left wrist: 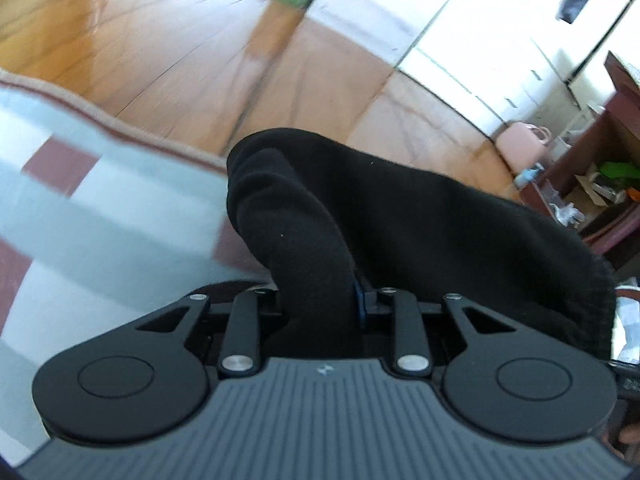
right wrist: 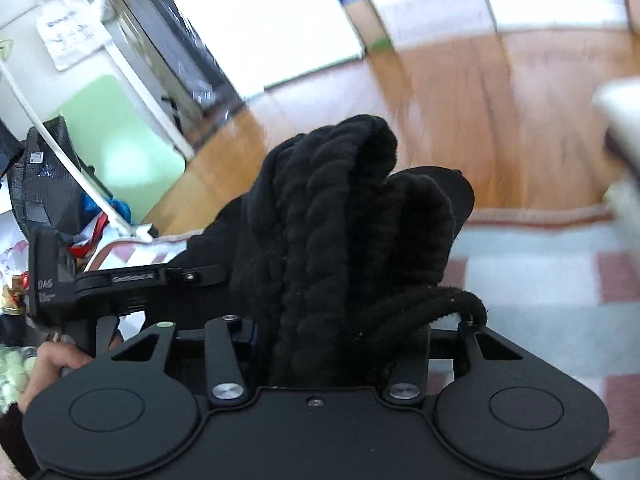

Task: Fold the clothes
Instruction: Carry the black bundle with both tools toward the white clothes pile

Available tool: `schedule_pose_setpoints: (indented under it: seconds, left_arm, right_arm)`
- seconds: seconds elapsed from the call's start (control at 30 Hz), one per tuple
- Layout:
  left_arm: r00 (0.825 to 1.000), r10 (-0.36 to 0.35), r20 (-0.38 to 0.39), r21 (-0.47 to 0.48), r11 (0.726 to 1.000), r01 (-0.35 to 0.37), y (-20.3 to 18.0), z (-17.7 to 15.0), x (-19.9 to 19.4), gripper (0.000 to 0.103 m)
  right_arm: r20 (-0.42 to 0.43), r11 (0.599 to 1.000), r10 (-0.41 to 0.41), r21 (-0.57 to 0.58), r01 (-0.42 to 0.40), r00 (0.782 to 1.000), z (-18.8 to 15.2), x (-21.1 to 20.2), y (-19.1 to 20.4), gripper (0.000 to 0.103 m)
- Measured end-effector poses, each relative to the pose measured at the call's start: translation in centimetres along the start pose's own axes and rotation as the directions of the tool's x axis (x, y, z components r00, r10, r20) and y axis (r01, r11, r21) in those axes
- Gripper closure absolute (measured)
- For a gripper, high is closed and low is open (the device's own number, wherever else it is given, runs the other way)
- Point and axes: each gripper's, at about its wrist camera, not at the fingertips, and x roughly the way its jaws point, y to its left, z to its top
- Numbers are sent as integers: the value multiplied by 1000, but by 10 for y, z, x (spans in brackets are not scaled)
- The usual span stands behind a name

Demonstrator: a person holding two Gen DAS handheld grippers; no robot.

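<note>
Two grippers, left [left wrist: 320, 300] and right [right wrist: 332, 332], are each clamped on bunched black fleece garment [left wrist: 400, 220], jaws hidden; checked blanket [left wrist: 80, 208] at nine o'clock.

Black garment [right wrist: 340, 216] soft matt fleece w/ ribbed folds; floor [left wrist: 120, 40] glossy wood; checked blanket [left wrist: 80, 208] cloth

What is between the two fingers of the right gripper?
A thick bunch of the black garment fills the gap of the right gripper, covering its fingers. The right wrist view shows this.
</note>
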Motion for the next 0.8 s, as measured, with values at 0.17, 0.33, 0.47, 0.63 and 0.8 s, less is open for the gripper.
schedule_pose_setpoints:
  seconds: [0.17,0.33,0.47,0.63,0.8]
  left_arm:
    - [996,-84,-41,131,987,89,-77,22,-2,79]
    - [972,-216,-98,269,934,235,-184,69,29,79]
    - [935,-296,-193,440,826,352,-302,103,82,79]
    - [935,-243,-257,555,755,348,-441,105,154,54]
    - [960,-190,-203,624,730,277,-435,66,174,45]
  right_arm:
    - [173,986,-119,136,96,978,-3,-78,-3,53]
    - [341,953,-263,240,187,903,11,-161,-21,53]
    - [477,883,-415,417,216,775,18,-224,-58,53]
    - [346,658,-640,707,258,686,-3,-221,-131,41]
    - [243,615,-632,734,287,736,-30,-211,-175,31]
